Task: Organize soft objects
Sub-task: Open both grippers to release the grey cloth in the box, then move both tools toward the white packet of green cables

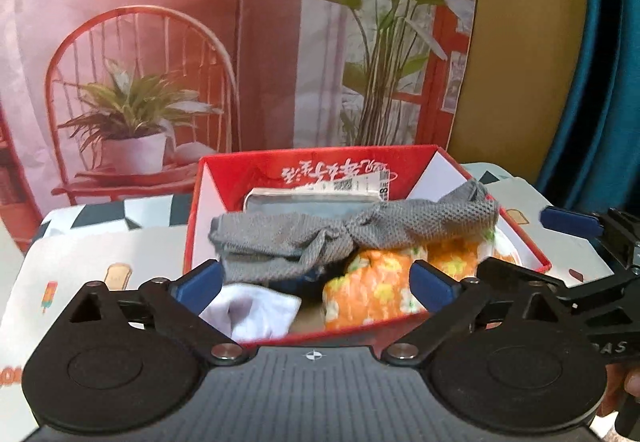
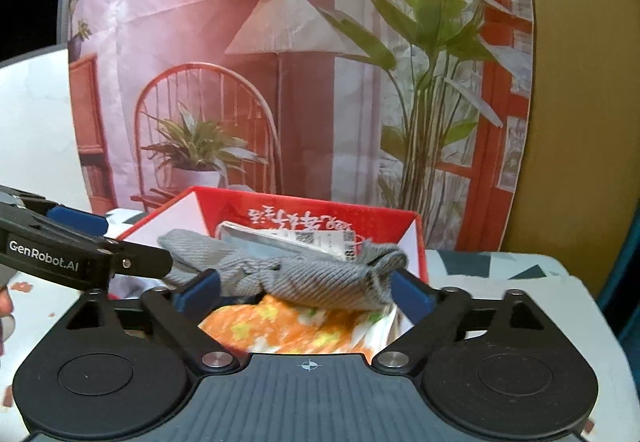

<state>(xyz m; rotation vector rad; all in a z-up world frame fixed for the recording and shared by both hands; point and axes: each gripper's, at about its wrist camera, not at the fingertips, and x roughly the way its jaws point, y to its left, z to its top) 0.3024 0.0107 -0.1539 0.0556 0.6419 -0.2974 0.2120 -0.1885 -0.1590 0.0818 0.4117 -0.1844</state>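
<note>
Both jaws wide apart, nothing gripped: left gripper, right gripper. One gray sock draped across red box near desk's far edge, long axis crosswise, just ahead of both. Underneath: one orange flowered cloth, one white cloth.

grey sock: coarse ribbed knit cloth, matt
red box: smooth cardboard
orange cloth: soft, printed
left tongs: matt black plastic

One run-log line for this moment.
left gripper: open | right gripper: open | grey cloth: lying in red box, on orange cloth
</note>
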